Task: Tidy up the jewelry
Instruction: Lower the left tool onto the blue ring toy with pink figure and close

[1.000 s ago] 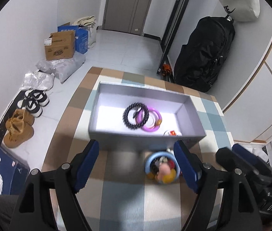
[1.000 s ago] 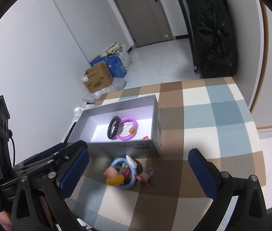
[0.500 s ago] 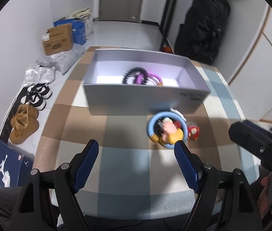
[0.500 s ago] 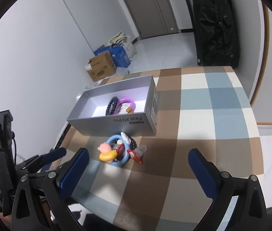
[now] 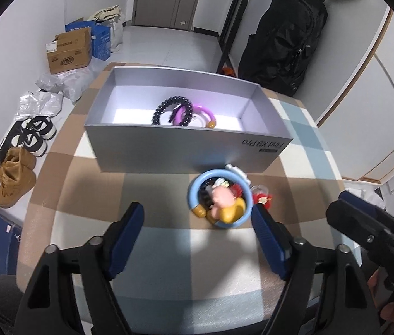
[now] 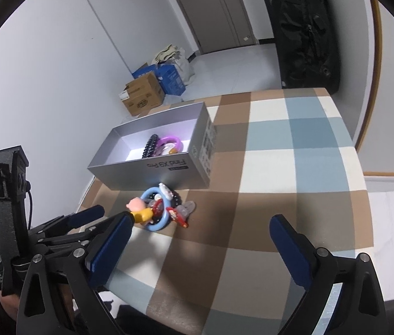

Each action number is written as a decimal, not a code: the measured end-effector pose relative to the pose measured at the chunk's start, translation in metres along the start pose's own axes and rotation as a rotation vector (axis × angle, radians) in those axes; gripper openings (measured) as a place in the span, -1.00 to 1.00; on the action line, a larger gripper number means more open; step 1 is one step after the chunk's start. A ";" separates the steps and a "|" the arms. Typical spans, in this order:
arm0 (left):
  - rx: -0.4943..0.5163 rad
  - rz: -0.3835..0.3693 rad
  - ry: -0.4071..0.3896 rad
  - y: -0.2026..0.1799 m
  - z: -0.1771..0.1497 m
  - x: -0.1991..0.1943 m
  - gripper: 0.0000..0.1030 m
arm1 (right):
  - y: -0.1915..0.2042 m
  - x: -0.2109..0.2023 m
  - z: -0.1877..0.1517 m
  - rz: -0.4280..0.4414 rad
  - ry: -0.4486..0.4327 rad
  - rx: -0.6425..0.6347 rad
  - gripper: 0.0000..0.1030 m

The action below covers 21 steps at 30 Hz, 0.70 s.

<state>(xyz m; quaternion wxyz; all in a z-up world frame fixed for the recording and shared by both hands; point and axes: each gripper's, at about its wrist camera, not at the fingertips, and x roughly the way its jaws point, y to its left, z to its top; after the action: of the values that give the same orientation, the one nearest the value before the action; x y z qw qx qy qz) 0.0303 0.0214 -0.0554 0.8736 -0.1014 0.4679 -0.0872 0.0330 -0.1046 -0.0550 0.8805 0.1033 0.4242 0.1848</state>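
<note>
Just in front of the open grey cardboard box (image 5: 188,150), the pile of loose trinkets around a light-blue plastic ring (image 5: 219,198) now sits closer to the left gripper (image 5: 197,234) than half a second ago; jaws apart, empty. Likely lining up a pick. Right gripper (image 6: 197,248) also spread, idle. Black bead bracelet (image 5: 172,110) and purple bangle (image 5: 197,114) lie inside the box. Box wall crowds the pile's far side; open checked cloth (image 6: 294,167) right of the box.

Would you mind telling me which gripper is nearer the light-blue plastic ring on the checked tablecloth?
Left. The left gripper has the light-blue plastic ring beside its right finger; the right gripper hangs open further right.
</note>
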 end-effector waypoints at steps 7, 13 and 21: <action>0.026 -0.029 0.025 -0.011 0.004 0.011 -0.17 | -0.009 0.000 0.000 0.004 0.003 0.035 0.90; -0.002 -0.065 0.042 -0.007 0.008 0.014 -0.53 | -0.012 0.001 0.002 0.010 0.008 0.040 0.71; -0.048 -0.080 0.069 -0.004 0.011 0.016 -0.58 | -0.017 0.006 0.001 0.016 0.029 0.058 0.61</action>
<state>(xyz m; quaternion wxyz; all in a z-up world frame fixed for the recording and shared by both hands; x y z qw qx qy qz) 0.0479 0.0147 -0.0614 0.8501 -0.1381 0.4952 -0.1143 0.0410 -0.1178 -0.0641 0.8693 0.1293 0.4412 0.1813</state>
